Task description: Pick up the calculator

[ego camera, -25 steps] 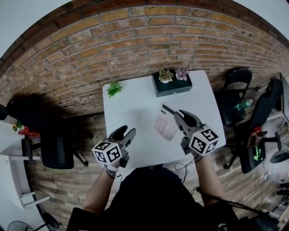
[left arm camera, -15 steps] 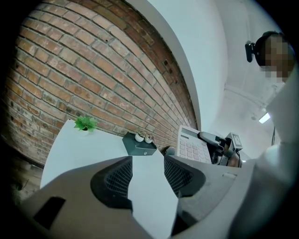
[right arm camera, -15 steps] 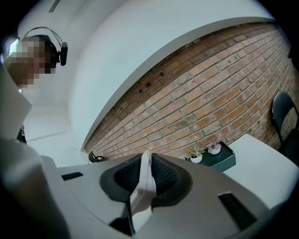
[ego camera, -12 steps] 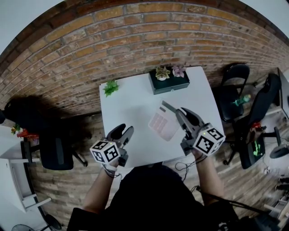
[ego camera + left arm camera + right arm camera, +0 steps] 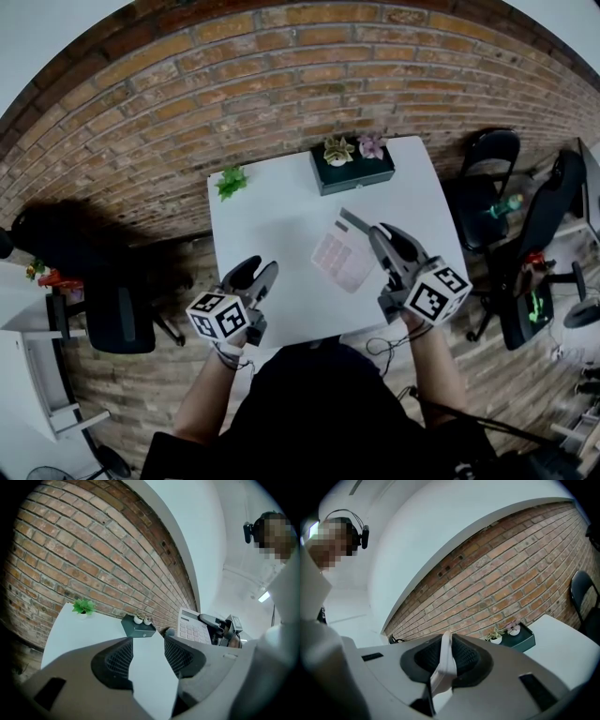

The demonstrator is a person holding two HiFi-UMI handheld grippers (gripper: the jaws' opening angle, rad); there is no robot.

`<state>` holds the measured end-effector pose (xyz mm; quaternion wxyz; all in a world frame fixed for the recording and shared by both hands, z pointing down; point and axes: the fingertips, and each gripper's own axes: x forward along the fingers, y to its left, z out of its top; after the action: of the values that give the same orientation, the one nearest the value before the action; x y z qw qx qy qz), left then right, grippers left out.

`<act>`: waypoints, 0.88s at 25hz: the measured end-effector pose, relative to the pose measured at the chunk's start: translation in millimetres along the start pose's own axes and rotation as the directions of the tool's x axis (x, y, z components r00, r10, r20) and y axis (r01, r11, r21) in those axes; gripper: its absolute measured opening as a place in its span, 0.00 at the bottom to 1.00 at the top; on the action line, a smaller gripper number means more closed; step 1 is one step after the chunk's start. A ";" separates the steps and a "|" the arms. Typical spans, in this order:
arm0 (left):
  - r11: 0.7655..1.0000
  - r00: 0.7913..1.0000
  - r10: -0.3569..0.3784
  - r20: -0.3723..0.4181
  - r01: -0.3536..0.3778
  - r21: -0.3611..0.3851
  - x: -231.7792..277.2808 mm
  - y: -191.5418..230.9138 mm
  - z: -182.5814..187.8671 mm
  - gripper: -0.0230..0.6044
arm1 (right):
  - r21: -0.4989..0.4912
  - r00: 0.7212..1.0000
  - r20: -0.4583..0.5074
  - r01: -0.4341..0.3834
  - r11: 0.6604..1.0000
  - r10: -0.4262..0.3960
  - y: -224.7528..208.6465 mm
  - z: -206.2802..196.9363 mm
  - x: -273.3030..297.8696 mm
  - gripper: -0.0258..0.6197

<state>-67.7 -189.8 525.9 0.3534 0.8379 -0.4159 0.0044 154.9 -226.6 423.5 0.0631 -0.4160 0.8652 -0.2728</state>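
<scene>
The calculator (image 5: pixel 339 257), pale with a dark strip at its far end, hangs tilted above the white table (image 5: pixel 270 217). My right gripper (image 5: pixel 377 234) is shut on its right edge. In the right gripper view the calculator (image 5: pixel 444 663) shows edge-on, pinched between the pads of my right gripper (image 5: pixel 446 645). My left gripper (image 5: pixel 261 272) hovers over the table's near left part, open with nothing between its fingers. In the left gripper view, the left gripper (image 5: pixel 147 644) frames bare table, with the lifted calculator (image 5: pixel 192 628) off to the right.
A dark planter box (image 5: pixel 354 172) with two small potted plants stands at the table's far edge, and a small green plant (image 5: pixel 232 182) at the far left corner. Brick wall runs behind the table. Black chairs stand to the right (image 5: pixel 492 169) and left (image 5: pixel 112 317).
My right gripper has risen slightly and rolled, so the calculator hangs at a somewhat different tilt above the table. The left gripper has stayed where it was.
</scene>
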 end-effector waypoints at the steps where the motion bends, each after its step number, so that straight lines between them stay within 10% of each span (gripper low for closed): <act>1: 1.000 1.000 0.002 0.004 -0.002 0.004 -0.9 -0.3 2.3 0.36 | -0.003 1.000 0.002 0.000 1.000 0.000 -0.2 1.5 -0.9 0.13; 22: 0.999 0.999 0.028 0.045 -0.029 0.029 -12.6 4.2 25.7 0.36 | -0.024 0.999 0.041 0.012 1.000 -0.011 5.1 17.7 -16.2 0.13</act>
<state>-86.2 -198.1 505.3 0.3315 0.8370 -0.4354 -0.0033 167.8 -219.2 404.0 0.0742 -0.4272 0.8646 -0.2539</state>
